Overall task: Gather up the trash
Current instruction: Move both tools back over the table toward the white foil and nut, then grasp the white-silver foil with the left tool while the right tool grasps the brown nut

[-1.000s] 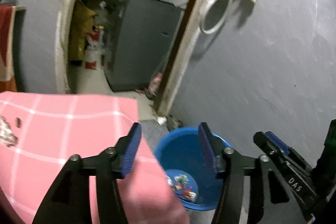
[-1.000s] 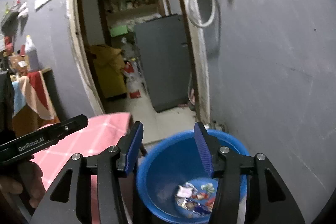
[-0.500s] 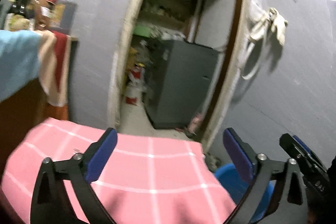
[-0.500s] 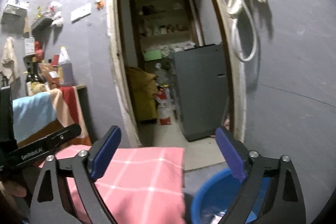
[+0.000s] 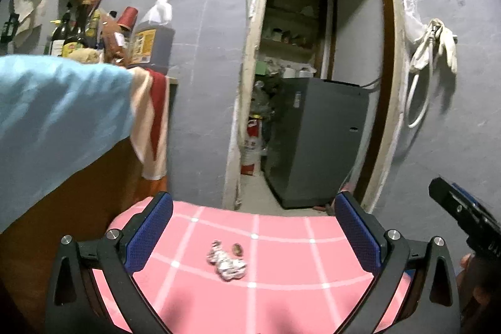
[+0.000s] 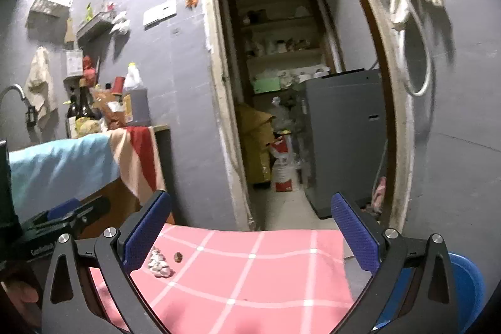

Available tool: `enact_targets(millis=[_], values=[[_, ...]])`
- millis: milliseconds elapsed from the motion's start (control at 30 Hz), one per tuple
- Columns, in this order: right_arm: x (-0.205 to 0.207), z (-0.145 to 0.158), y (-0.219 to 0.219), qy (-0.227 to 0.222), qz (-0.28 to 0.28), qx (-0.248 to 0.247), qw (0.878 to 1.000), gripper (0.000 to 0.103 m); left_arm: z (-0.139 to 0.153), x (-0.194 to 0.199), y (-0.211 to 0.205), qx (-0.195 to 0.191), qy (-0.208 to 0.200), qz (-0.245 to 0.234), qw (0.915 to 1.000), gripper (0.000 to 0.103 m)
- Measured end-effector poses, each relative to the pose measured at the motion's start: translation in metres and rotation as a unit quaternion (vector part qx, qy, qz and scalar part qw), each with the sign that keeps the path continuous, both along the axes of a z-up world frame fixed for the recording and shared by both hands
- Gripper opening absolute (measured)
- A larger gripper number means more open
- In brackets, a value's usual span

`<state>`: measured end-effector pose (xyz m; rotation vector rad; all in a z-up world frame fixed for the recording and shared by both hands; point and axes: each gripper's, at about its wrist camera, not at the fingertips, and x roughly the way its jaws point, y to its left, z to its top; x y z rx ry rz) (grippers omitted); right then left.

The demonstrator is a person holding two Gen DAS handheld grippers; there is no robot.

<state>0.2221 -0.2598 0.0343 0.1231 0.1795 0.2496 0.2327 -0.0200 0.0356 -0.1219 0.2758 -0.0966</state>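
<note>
Both grippers, left and right, gape wide, holding nothing. The wrapper lies beside a small nut; a sloppy pinch might flick either off the cloth, missing the bin

A pink cloth crossed by white grid lines was seen, a silvery-white crumpled wrapper, a brown scrap, and a blue basin.
</note>
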Motion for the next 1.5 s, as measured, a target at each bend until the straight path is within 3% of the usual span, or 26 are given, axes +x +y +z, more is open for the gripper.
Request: enact_targets(millis=[400,733,833,1000,1200,1300,1467,1500], values=[[0.038,-0.027,0.040,0.037,0.055,-0.053,0.996,0.103,-0.044,0.033,0.026,0.011,0.094,0.022,0.9953,0.101],[0.069,-0.056,0.054,0.097,0.072,-0.075,0.990,0.103,-0.089,0.076,0.036,-0.019,0.205,-0.003,0.9787,0.097],[0.077,-0.058,0.055,0.116,0.073,-0.077,0.988,0.103,-0.095,0.087,0.036,-0.027,0.226,-0.016,0.9736,0.084],[0.092,-0.064,0.065,0.151,0.083,-0.089,0.981,0.103,-0.105,0.104,0.036,-0.036,0.266,-0.025,0.9629,0.050],[0.113,-0.078,0.079,0.213,0.108,-0.107,0.965,0.099,-0.108,0.114,0.038,-0.049,0.279,-0.039,0.9581,0.030],[0.123,-0.086,0.085,0.244,0.120,-0.108,0.956,0.090,-0.107,0.118,0.035,-0.054,0.283,-0.053,0.9562,0.021],[0.138,-0.097,0.091,0.284,0.132,-0.105,0.944,0.084,-0.105,0.123,0.031,-0.055,0.284,-0.059,0.9554,0.015],[0.140,-0.098,0.092,0.289,0.135,-0.104,0.942,0.079,-0.105,0.122,0.032,-0.056,0.283,-0.057,0.9558,0.015]])
